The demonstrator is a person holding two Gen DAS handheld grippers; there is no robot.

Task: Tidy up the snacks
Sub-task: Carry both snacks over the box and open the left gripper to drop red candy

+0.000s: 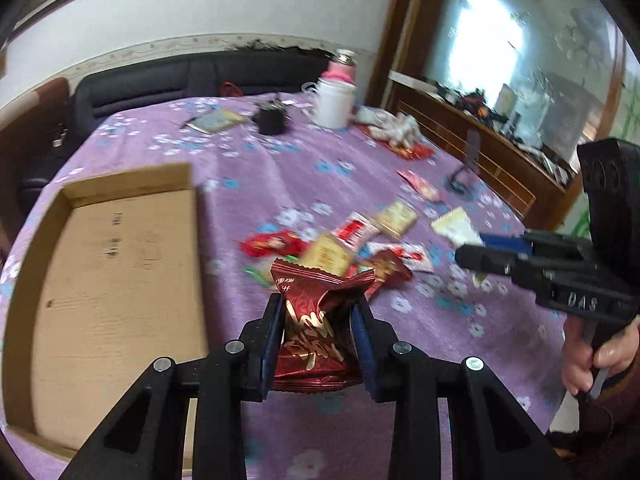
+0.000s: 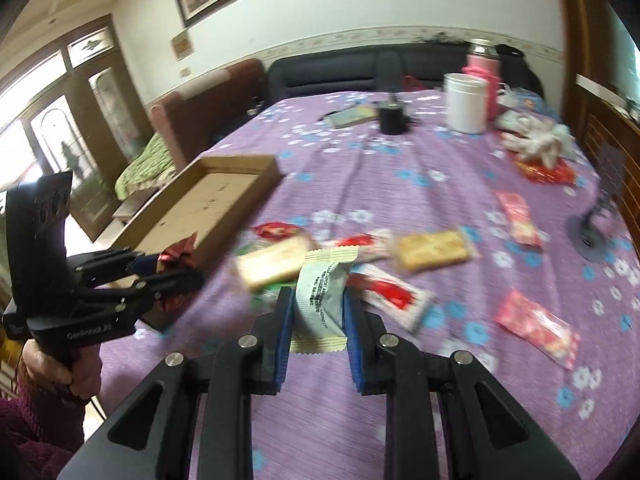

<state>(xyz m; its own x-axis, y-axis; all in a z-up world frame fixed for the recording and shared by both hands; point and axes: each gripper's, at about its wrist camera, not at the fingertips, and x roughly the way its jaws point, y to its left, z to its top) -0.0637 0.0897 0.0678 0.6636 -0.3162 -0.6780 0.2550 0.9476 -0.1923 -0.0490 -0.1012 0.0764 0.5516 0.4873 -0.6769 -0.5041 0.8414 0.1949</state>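
A: What has the left gripper (image 1: 318, 312) got?

B: A dark red foil packet (image 1: 316, 320), crumpled, pinched between nearly closed jaws and held above the table (image 1: 360, 168). The cardboard tray (image 1: 116, 276) lies just to its left, nothing in it.

A: And the right gripper (image 2: 318, 308)?

B: Its jaws are narrowed onto a pale packet (image 2: 322, 296) with black print, squeezing its middle. In the left view that gripper comes in from the right edge, with a hand (image 1: 600, 356) on its handle.

A: Where are the other snacks?

B: Loose on the purple flowered cloth ahead of both grippers: a cracker pack (image 2: 434, 250), a second biscuit pack (image 2: 272, 262), and red and white sachets (image 2: 390, 296), all blurred. More red packets (image 2: 536, 326) lie off to the right.

A: Anything else about?

B: At the far end a white mug (image 2: 466, 102), a pink flask (image 2: 486, 76), a black pot (image 2: 392, 118) and a booklet (image 2: 352, 116). A small stand (image 2: 596, 216) sits near the right edge. Nothing lies between the left gripper and the tray.
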